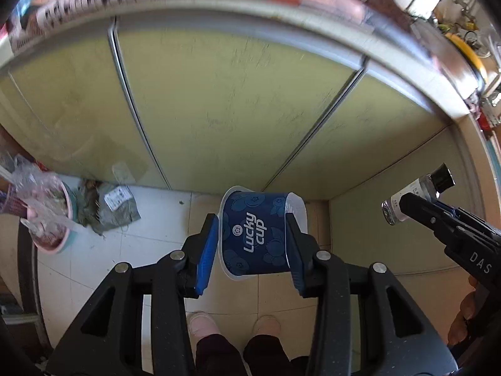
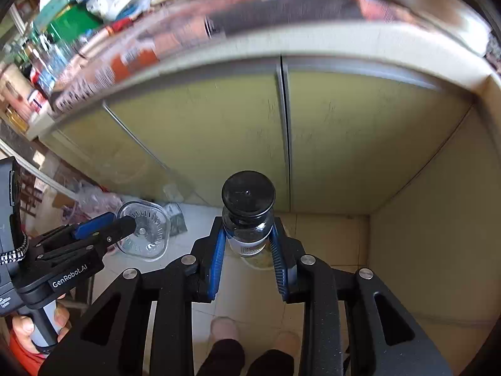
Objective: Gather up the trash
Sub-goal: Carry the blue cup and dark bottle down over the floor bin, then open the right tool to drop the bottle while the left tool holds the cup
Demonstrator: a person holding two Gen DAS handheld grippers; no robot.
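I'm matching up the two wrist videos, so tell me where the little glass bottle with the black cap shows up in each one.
Left wrist view: the glass bottle is at the right edge, held in the right gripper.
Right wrist view: the bottle sits centre frame, cap toward the camera's far side, clamped between the blue pads.
Shared landmark: the yellow-green cabinet doors.

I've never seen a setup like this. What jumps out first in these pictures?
Two black claws, each carrying trash above a tiled floor in front of pale green cabinet doors. The left claw grips a dark blue Lucky cup lying sideways between its blue pads; the right claw clamps a small glass bottle with a black cap. To the left, on the floor, sits a pink bin stuffed with rubbish.
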